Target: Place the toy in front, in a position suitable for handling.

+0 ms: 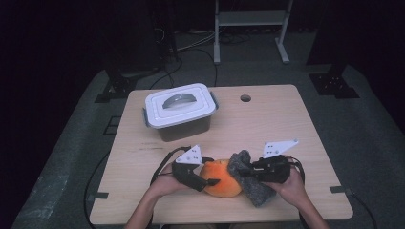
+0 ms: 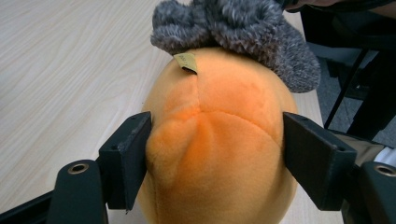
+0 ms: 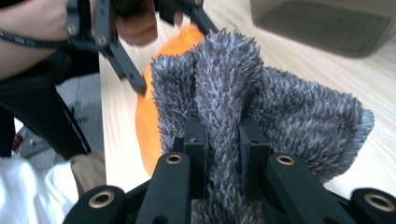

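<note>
Plush [image 1: 220,178], orange, rounded, seamed, lying at the near edge of the table [image 1: 267,119] between the two grippers, with a small tan tag [image 2: 187,61] at its top seam. Room: dark, grey floor [image 1: 372,143] around the table, a white frame [image 1: 250,19] standing at the far side, cables [image 1: 191,52] trailing across the floor, dark stands to left and right. Table: pale wood, rectangular with rounded corners, a round hole [image 1: 245,98] near its far edge. Box [image 1: 179,112]: grey tub with white clip-on lid and handle, standing on the far left part of the table, well apart from the plush. Cloth [image 1: 248,179]: grey, shaggy, draped against the right side of the plush and touching it, its lower end lying on the table. Left gripper [image 1: 205,180]: held in the left hand [image 1: 162,183], jaws standing on either side of the plush, the left pad [image 2: 133,154] at the fabric, the right pad [image 2: 313,154] beside it; whether they press cannot be told. Right gripper [image 1: 243,172]: held in the right hand [image 1: 291,186], jaws drawn together and clamped on a fold of the cloth.
</note>
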A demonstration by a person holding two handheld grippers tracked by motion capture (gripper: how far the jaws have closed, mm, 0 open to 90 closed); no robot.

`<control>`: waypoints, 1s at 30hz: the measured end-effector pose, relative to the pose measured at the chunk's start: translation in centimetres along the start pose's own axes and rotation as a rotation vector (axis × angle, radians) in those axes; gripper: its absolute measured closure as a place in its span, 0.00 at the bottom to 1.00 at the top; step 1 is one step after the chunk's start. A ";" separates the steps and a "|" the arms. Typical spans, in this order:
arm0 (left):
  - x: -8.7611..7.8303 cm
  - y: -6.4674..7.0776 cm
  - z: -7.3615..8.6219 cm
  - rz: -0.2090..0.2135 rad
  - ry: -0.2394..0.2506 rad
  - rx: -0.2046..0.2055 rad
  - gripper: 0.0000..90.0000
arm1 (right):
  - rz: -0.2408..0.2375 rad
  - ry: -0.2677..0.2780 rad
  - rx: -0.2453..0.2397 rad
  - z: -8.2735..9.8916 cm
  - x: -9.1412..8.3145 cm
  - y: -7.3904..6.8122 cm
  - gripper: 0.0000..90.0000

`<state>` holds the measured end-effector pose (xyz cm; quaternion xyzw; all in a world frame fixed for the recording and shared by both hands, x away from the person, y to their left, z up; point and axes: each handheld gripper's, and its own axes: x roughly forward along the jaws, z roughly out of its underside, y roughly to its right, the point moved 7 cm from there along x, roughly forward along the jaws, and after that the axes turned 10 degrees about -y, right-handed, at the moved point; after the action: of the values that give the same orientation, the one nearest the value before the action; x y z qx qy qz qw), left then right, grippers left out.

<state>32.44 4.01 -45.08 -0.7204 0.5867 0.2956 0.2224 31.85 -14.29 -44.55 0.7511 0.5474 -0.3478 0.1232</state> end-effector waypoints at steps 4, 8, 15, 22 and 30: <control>0.0 0.1 0.0 -0.003 -0.003 0.004 0.28 | -0.009 -0.046 0.014 1.2 -0.4 0.5 0.85; 0.2 0.9 -0.2 0.005 0.000 0.067 0.33 | -0.017 0.008 0.015 0.3 -1.2 0.3 0.85; 0.3 1.3 -0.4 0.010 -0.015 0.074 0.25 | -0.039 0.017 0.003 -0.5 -0.5 -0.1 0.85; 0.2 1.4 -0.5 -0.006 -0.020 0.084 0.32 | -0.039 -0.040 0.024 1.2 -1.1 0.8 0.85; 0.8 3.0 -1.5 -0.043 -0.024 0.199 0.40 | -0.042 0.043 -0.053 -2.2 -1.8 -1.6 0.85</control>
<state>29.90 1.80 -44.45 -0.7035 0.5951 0.2396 0.3059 30.92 -13.82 -41.47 0.7433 0.5747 -0.3193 0.1239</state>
